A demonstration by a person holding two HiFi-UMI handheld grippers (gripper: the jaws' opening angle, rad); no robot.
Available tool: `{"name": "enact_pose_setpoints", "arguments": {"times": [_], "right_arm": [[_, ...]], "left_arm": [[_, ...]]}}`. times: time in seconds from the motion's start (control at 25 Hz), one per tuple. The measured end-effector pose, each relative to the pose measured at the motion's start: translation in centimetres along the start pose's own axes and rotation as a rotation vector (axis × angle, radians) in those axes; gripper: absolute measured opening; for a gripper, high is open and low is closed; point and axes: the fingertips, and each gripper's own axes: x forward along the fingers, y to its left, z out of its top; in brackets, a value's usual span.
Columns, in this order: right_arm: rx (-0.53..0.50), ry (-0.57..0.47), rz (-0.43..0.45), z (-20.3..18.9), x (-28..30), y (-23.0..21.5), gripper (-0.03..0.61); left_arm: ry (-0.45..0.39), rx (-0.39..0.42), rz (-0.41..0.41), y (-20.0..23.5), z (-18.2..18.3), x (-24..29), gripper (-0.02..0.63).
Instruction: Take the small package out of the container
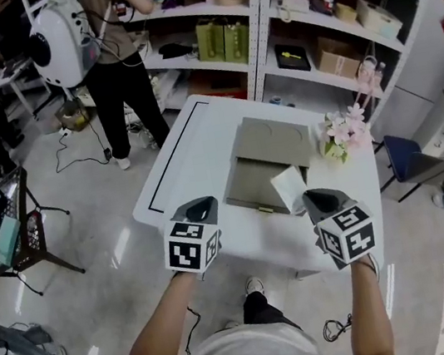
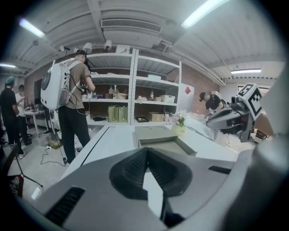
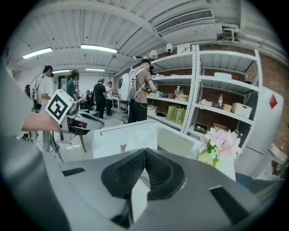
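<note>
A grey container (image 1: 256,168) lies with its lid folded back on the white table (image 1: 187,170). Just off its front right corner a small white package (image 1: 290,190) is held up, with my right gripper (image 1: 316,197) shut on its lower edge. In the right gripper view the package (image 3: 142,137) rises straight above the closed jaw tips of the right gripper (image 3: 144,151), and the container (image 3: 177,142) lies behind it. My left gripper (image 1: 200,211) hovers over the table's front edge, left of the container, shut with nothing in it. Its own view shows the left gripper (image 2: 146,150) with jaw tips touching and the container (image 2: 168,145) ahead.
A pot of pink flowers (image 1: 344,133) stands on the table right of the container. Shelving (image 1: 281,28) runs behind the table. A person with a white backpack (image 1: 64,40) stands at the back left. A stand with a screen (image 1: 3,219) is at left, a blue chair (image 1: 404,157) at right.
</note>
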Motion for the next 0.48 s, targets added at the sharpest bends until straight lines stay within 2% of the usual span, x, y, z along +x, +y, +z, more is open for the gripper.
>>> {"name": "enact_pose_setpoints", "arguments": {"times": [0.48], "right_arm": [[0.123,-0.116,-0.128,-1.5,-5.7,1.0,0.006]], "left_arm": [[-0.019,0.015,-0.024,-3.3,-1.1,-3.0,0.005]]}}
